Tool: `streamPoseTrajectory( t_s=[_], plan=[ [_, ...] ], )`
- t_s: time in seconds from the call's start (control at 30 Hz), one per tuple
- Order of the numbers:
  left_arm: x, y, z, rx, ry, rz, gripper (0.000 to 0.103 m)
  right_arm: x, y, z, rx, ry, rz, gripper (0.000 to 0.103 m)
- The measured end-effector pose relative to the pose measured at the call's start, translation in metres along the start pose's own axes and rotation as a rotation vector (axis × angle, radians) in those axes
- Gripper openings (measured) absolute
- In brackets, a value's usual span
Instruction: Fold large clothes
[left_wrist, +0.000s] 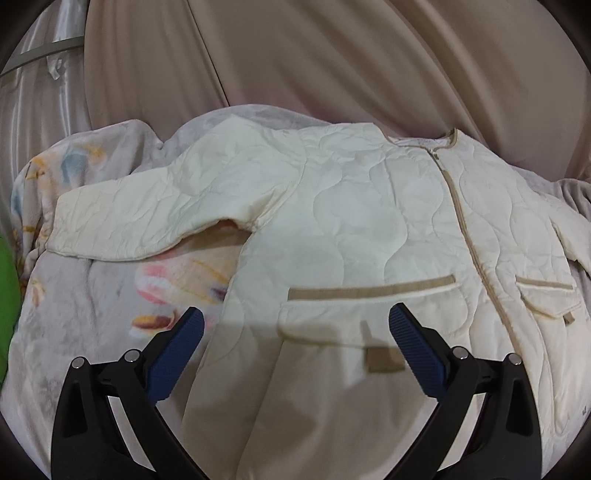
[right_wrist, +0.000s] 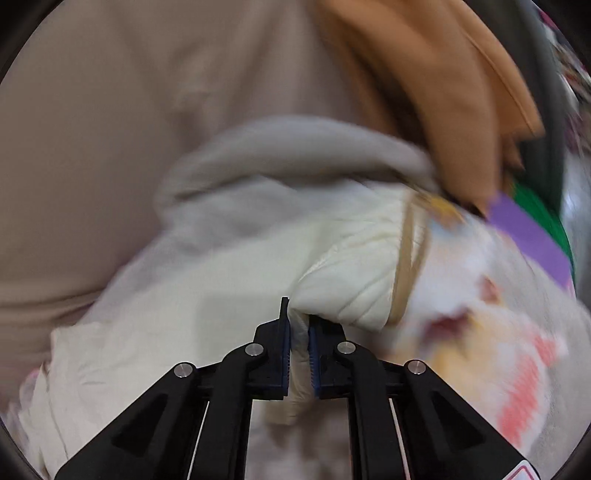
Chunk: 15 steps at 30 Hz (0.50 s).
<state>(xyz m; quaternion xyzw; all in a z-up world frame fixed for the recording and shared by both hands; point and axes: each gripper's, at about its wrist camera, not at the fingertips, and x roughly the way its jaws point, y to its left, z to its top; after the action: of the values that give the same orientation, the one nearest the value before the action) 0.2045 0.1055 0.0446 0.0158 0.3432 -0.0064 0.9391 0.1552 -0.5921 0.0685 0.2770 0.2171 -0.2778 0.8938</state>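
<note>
A cream quilted jacket (left_wrist: 354, 206) with tan zip and tan pocket trim lies spread face up on a floral blanket. One sleeve (left_wrist: 147, 214) stretches out to the left. My left gripper (left_wrist: 295, 321) hovers open above the lower hem near the left pocket (left_wrist: 369, 291), nothing between its blue pads. In the right wrist view the picture is blurred. My right gripper (right_wrist: 299, 325) is shut on a fold of the cream jacket (right_wrist: 343, 291), pinched next to its tan-edged cuff (right_wrist: 402, 273).
The floral blanket (left_wrist: 92, 295) covers the bed under the jacket. Beige curtains (left_wrist: 295, 55) hang behind. A green item (left_wrist: 7, 295) sits at the far left. Tan cloth (right_wrist: 443, 92), a purple piece (right_wrist: 528, 229) and something green (right_wrist: 543, 210) lie at the right.
</note>
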Motion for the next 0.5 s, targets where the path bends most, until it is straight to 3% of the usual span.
streamPoseTrajectory(
  t_s=[0.13, 0.23, 0.3, 0.43, 0.5],
  plan=[
    [-0.002, -0.002, 0.020, -0.037, -0.019, -0.041, 0.098, -0.045, 0.141, -0.002, -0.257, -0.086, 0.238, 0.009],
    [-0.006, -0.003, 0.037, -0.071, -0.040, -0.077, 0.098, -0.069, 0.247, -0.029, -0.421, -0.072, 0.450, 0.009],
    [-0.009, -0.004, 0.046, -0.084, -0.055, -0.098, 0.098, -0.074, 0.308, -0.056, -0.498, -0.015, 0.568, 0.009],
    [-0.007, -0.003, 0.063, -0.109, -0.083, -0.136, 0.098, -0.055, 0.402, -0.127, -0.672, 0.115, 0.640, 0.016],
    [0.002, -0.001, 0.072, -0.146, -0.069, -0.172, 0.098, -0.042, 0.430, -0.170, -0.753, 0.181, 0.641, 0.029]
  ],
)
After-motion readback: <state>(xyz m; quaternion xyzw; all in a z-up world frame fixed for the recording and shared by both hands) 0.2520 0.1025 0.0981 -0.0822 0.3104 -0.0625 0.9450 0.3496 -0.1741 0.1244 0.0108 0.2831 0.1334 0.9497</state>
